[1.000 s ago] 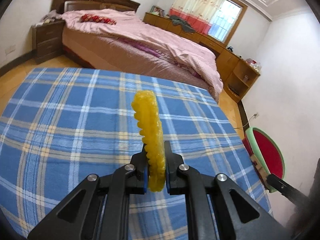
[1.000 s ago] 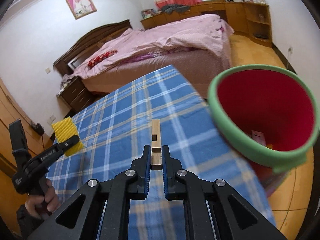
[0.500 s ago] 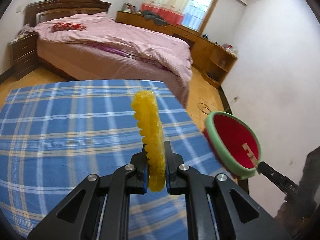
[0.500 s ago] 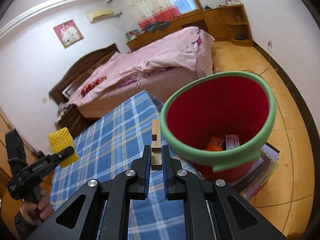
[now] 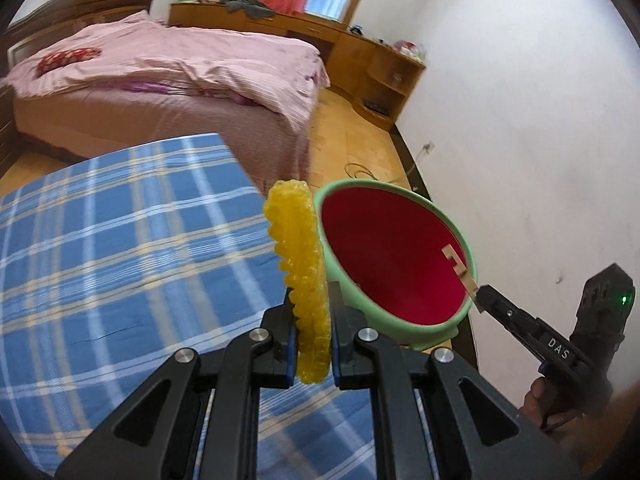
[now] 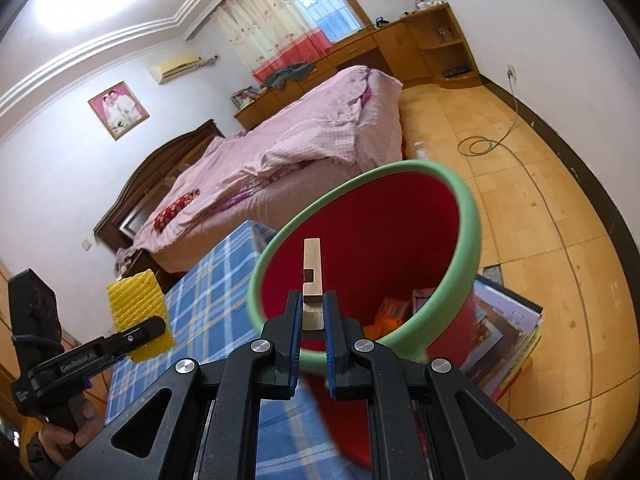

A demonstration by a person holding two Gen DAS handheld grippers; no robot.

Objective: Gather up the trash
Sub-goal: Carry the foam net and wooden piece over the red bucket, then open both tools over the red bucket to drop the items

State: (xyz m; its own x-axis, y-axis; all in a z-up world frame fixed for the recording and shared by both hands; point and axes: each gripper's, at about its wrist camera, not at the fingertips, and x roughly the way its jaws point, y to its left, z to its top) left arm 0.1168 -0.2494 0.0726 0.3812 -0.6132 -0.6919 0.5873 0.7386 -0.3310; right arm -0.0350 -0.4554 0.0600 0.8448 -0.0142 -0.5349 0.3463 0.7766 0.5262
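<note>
On the left, the left gripper (image 6: 150,330) reads "GenRobot.AI" along its arm in the right wrist view; smaller print lower on its body is too fine to read. Its jaws are clenched on a yellow foam net (image 5: 301,276), held edge-on over the blue plaid cloth (image 5: 120,248), just beside the bin (image 5: 460,326). The bin is red inside with a green rim; orange and pink packets (image 6: 394,308) at its bottom are partly hidden and their print is illegible. The right gripper (image 6: 312,322) grasps a notched wood piece (image 6: 311,280) over the bin's mouth; from the left wrist view its arm reads "DAS", the rest cut off. Books (image 6: 508,344) lie beside the bin, half covered.
</note>
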